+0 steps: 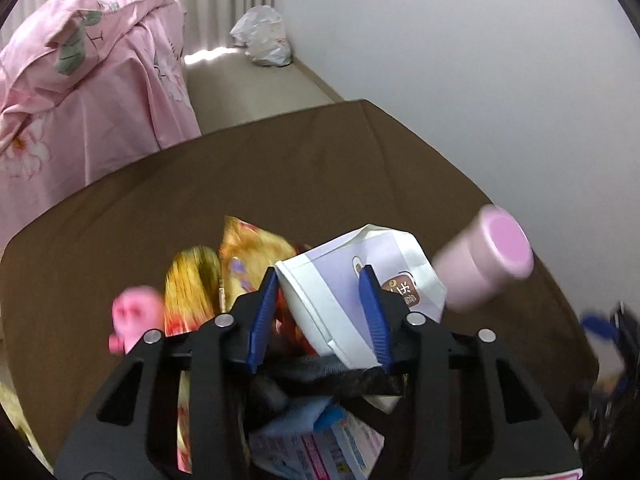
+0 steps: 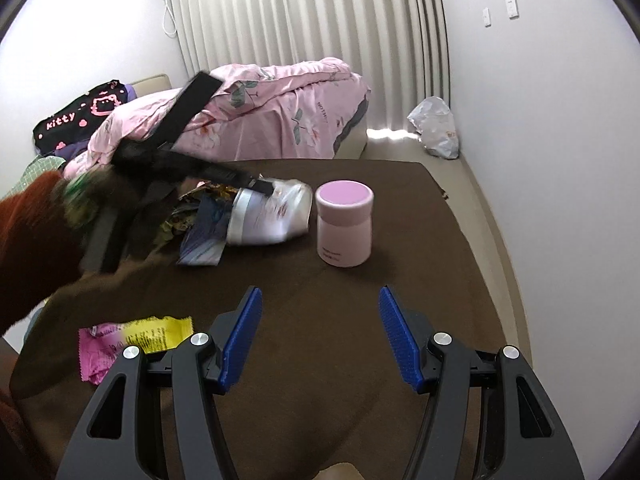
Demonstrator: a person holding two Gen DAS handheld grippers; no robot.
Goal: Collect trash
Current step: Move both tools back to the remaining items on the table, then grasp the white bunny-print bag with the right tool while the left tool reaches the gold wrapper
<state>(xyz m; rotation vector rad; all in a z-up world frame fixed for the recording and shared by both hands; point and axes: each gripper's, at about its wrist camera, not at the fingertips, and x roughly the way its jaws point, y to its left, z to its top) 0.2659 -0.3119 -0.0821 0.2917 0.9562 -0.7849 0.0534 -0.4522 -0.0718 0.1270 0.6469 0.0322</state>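
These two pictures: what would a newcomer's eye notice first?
First the pile of wrappers on the brown table, where the left gripper straddles a white paper bag. Next, the pink jar standing right of the pile, and the pink quilt behind.

The table (image 2: 360,360) is covered in plain dark brown. On it, beside the pale pink jar (image 2: 345,224) with its brighter pink lid, lies a white paper bag (image 1: 360,300) with a lilac panel and a small brown badge. Left of that bag, wrappers (image 1: 224,272) show orange, yellow and red print, and a small pink figure (image 1: 134,318) sits at the far left of them. Nearer than the jar, a flat wrapper (image 2: 132,340) runs from magenta to yellow. Beyond the table, the quilt (image 2: 280,112) is pink with grey-green leaves and pale flowers; a black cloth (image 2: 80,116) beside it carries pink lettering. Both grippers have black frames and blue pads (image 2: 244,336).
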